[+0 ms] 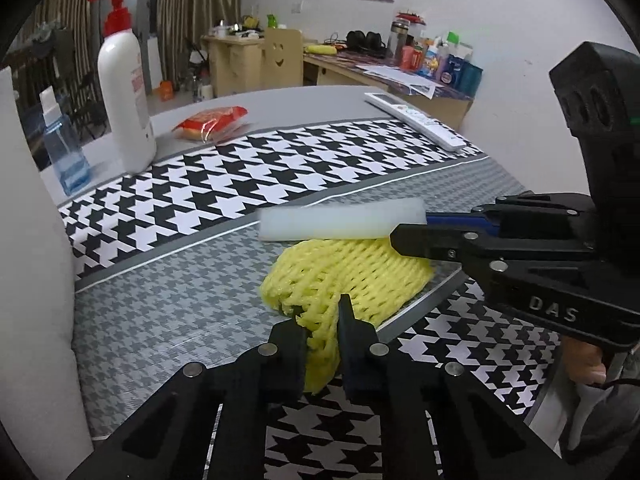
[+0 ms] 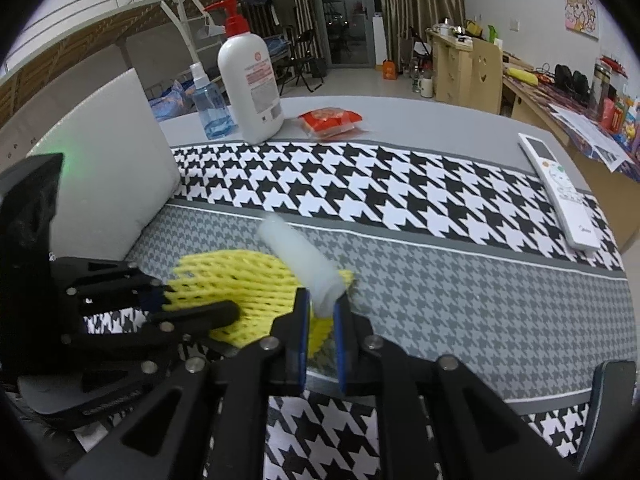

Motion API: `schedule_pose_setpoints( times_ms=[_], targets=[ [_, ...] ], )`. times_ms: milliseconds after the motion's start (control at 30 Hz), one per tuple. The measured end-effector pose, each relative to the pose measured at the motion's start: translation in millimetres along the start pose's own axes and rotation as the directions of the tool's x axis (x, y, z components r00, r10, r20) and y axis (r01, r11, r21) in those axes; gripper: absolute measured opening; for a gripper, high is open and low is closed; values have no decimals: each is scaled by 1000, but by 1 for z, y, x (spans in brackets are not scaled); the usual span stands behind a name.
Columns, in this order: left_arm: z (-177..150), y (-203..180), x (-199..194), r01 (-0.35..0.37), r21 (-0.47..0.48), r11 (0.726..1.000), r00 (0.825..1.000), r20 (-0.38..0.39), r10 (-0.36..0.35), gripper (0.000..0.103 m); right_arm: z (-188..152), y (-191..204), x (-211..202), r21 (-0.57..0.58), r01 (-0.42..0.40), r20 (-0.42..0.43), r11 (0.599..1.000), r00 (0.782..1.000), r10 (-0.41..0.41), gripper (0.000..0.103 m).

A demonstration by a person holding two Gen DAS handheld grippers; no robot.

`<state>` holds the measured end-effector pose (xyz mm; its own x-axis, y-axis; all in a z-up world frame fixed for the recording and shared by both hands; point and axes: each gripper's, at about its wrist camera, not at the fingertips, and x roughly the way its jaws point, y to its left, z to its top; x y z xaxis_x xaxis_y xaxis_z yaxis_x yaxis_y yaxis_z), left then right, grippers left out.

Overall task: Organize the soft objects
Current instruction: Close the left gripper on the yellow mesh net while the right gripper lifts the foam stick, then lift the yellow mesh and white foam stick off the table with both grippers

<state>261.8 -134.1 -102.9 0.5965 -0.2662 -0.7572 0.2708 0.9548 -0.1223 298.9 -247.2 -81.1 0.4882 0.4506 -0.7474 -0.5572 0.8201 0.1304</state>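
Note:
A yellow foam net sleeve [image 1: 344,276] lies on the grey houndstooth cloth. My left gripper [image 1: 320,316] is shut on its near edge; it also shows in the right wrist view [image 2: 192,304], at the net's left side. A white foam block [image 1: 340,218] is held just above the net's far edge by my right gripper [image 1: 404,232], which comes in from the right. In the right wrist view my right gripper [image 2: 322,300] is shut on the white foam block [image 2: 300,256], which sticks out forward over the yellow net [image 2: 236,280].
A white pump bottle [image 1: 124,96], a blue spray bottle [image 1: 64,148] and a red snack packet [image 1: 212,122] stand at the table's far left. A white remote [image 1: 420,118] lies at the far right. A white foam board [image 2: 104,184] stands left of the net.

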Motion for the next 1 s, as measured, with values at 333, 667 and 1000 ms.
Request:
schedule_pose_setpoints(
  times_ms=[333,667,1000],
  targets=[
    [-8,7,-12,1,8,1000,1000,9,-1,14,8,-3,3,25,-27,6,999,1000,27,26],
    [-15,16,-19,-17,10,1000,1000,6,17,14,17,-18,15,132,-50,-11,990,999,52,50],
    [-18,20,-23,-28,18,999,1000,7,28,14,24,-34,30,228,-43,-38,973,998,53,50]
  ],
)
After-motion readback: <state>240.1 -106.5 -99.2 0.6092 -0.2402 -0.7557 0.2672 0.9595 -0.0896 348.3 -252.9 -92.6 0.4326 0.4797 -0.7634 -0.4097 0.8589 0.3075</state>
